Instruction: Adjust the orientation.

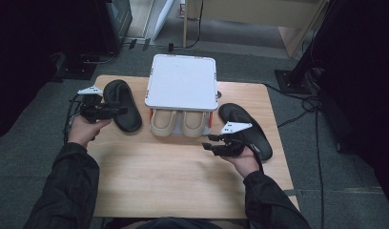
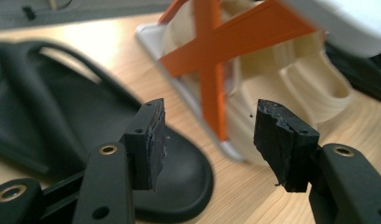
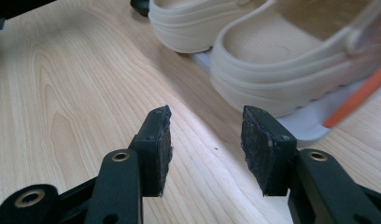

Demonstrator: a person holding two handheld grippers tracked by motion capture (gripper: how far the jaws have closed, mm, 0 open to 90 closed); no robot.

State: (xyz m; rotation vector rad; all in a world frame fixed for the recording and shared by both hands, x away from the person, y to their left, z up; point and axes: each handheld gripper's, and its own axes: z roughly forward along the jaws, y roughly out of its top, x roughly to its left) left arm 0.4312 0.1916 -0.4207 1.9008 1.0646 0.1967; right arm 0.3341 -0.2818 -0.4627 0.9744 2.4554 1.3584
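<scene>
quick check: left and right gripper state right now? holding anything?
Left gripper: open, holds nothing; its jaws stand over the black slipper.
Right gripper: open, holds nothing; bare table shows between its jaws.

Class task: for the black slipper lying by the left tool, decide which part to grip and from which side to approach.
Grip the black slipper by its raised strap, coming from above on its outer left side. The strap arches clear of the flat sole, so it probably gives the open left tool an edge to close around.
</scene>
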